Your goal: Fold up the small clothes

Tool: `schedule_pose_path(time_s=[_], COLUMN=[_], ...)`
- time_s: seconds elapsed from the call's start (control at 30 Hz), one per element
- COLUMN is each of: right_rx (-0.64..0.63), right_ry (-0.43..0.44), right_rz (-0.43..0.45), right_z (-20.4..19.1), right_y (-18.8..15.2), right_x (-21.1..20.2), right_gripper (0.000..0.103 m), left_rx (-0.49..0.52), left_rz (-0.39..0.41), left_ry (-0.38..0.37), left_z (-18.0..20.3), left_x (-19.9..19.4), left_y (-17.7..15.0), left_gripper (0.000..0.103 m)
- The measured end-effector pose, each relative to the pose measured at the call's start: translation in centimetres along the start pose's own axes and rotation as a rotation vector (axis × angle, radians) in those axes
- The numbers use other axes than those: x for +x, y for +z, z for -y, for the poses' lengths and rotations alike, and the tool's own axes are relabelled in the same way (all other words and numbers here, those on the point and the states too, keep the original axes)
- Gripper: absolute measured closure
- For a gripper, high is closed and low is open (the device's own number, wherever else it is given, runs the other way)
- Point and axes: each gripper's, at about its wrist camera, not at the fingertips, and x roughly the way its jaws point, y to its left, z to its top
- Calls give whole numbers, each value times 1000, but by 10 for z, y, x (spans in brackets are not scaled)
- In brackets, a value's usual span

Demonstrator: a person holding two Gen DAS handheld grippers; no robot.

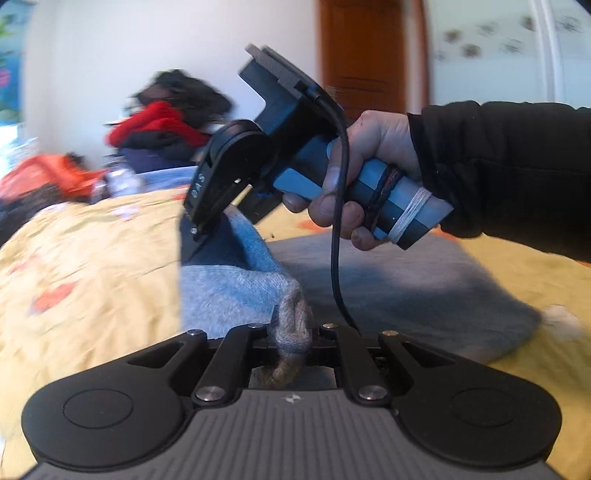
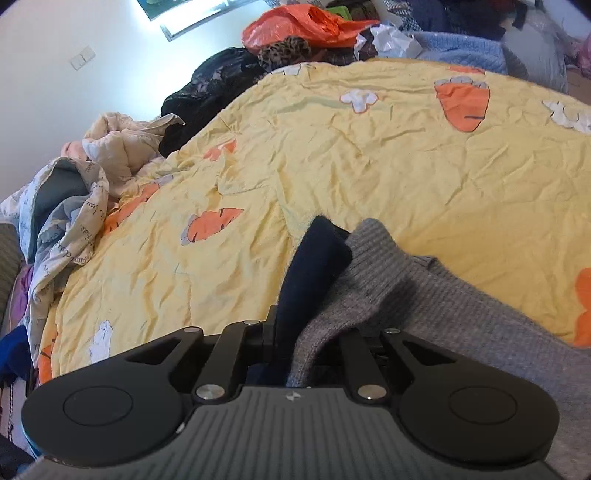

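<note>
A small grey knitted garment lies on the yellow bedspread, with a light blue-grey part lifted. My left gripper is shut on a bunched beige-grey hem of it. My right gripper, seen in the left wrist view held by a hand, is shut on the garment's other raised edge. In the right wrist view the right gripper pinches grey ribbed knit and a dark navy fold; its fingertips are hidden by cloth.
A clothes pile in red, black and blue sits at the bed's far side, with an orange bag. Crumpled bedding and a beige jacket lie at the left edge. A white pompom lies at the garment's right end.
</note>
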Motion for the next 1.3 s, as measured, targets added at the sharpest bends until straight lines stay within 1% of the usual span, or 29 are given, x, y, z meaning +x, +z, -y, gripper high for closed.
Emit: schedule_pose_path(time_s=[0.07, 0.13, 0.23, 0.3, 0.37, 0.43, 0.5, 0.6, 0.67, 0.7, 0.73, 0.77, 0.8, 0.83, 0.87, 0.9, 0.93, 0.97, 1.0, 1.03, 1.07, 1.1, 1.13, 1.17, 1.23, 1.27, 1.3], right_rx=[-20, -36, -26, -10, 13, 48, 91, 150, 186, 205, 230, 262, 295, 331, 372, 415, 453, 481, 498, 509, 520, 531, 545, 560, 566, 567, 568], right_ry=[-7, -45, -103, -133, -177, -202, -213, -208, -187, -187, -189, -192, -177, -167, -165, -159, -141, -122, -114, -116, -119, -119, -113, -99, -60, -42, -25], right_rz=[20, 31, 53, 70, 73, 75, 79, 81, 99, 111, 128, 149, 177, 221, 274, 325, 370, 397, 405, 397, 382, 368, 358, 353, 363, 363, 359], right_z=[12, 29, 60, 80, 102, 121, 141, 165, 176, 180, 184, 189, 194, 198, 202, 205, 209, 212, 214, 215, 217, 219, 220, 222, 219, 217, 216], right_y=[-6, -13, -26, -37, -53, -68, -85, -109, -120, -124, -127, -130, -134, -139, -144, -153, -163, -173, -182, -189, -193, -197, -199, -199, -196, -193, -189], right_x=[-27, -60, -109, -135, -154, -163, -164, -157, -151, -150, -150, -152, -157, -166, -177, -189, -199, -207, -210, -209, -204, -199, -192, -185, -174, -169, -164], right_gripper=[84, 85, 85, 85, 85, 85, 85, 85, 83, 75, 56, 50, 45, 42, 39, 33, 26, 24, 24, 24, 24, 24, 24, 24, 24, 24, 24], left_rx=[52, 79, 98, 98, 83, 73, 89, 124, 137, 145, 156, 164, 162, 151, 123, 79, 31, -19, -71, -125, -174, -225, -299, -400, -621, -703, -765], left_rz=[-3, 13, 32, 9, -35, -85, -113, -152, -154, -144, -134, -130, -130, -129, -122, -103, -74, -38, 4, 52, 80, 68, 30, -11, -111, -160, -212], left_ry=[-62, -134, -239, -292, -334, -352, -357, -330, -307, -299, -299, -309, -334, -371, -415, -451, -470, -465, -432, -390, -337, -281, -233, -223, -269, -313, -344], left_z=[17, 38, 72, 94, 116, 131, 145, 155, 158, 160, 165, 165, 166, 159, 147, 127, 111, 91, 72, 52, 33, 15, -4, -25, -63, -74, -80], left_x=[6, 12, 26, 42, 58, 73, 83, 97, 102, 103, 103, 101, 96, 90, 80, 67, 59, 52, 49, 51, 55, 64, 82, 99, 136, 154, 171], left_y=[13, 27, 45, 52, 52, 48, 42, 32, 27, 26, 25, 24, 23, 25, 30, 35, 38, 42, 46, 49, 51, 55, 61, 62, 58, 55, 52], left_gripper=[95, 95, 95, 95, 95, 95, 95, 95, 95, 94, 94, 93, 90, 88, 86, 76, 51, 31, 0, 0, 0, 0, 0, 0, 0, 0, 0])
